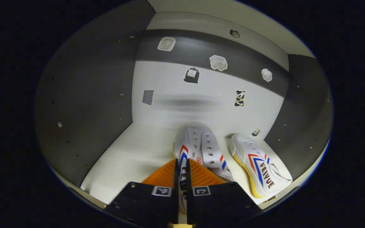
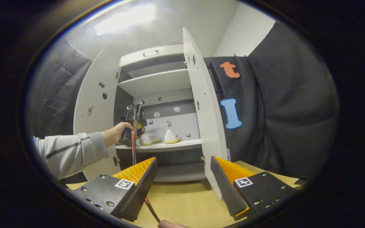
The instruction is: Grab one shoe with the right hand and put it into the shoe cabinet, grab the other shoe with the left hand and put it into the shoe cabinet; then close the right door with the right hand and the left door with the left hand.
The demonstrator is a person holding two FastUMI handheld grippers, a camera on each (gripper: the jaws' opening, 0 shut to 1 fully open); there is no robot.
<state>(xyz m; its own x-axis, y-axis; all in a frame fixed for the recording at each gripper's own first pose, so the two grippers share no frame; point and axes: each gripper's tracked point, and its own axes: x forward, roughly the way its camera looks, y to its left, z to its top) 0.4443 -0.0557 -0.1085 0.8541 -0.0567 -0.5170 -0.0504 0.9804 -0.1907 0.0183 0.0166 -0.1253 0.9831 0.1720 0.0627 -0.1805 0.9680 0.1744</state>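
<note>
**Listener:** What do you see from where you sit?

**Operator:** My left gripper point(image 1: 182, 177) is inside the shoe cabinet point(image 1: 87, 95), its fingers nearly closed on the heel edge of a white shoe point(image 1: 198, 148). That shoe rests on the white shelf point(image 1: 128, 152), toe toward the back wall. The second shoe point(image 1: 260, 164) lies just beside it, to its right in the left gripper view.

**Listener:** And your other tool?

**Operator:** My right gripper point(image 2: 182, 177) hangs wide open and holds nothing, well back from the cabinet, above a wooden floor point(image 2: 182, 202). In the right gripper view I see a hand point(image 2: 117, 132) holding the left gripper at the shelf.

**Listener:** How much is done?

**Operator:** I judge both shoes are in. I have yet to let go of the left one. The right door point(image 2: 203, 110) and the left door point(image 2: 93, 107) both stand open, so both closings remain.
</note>
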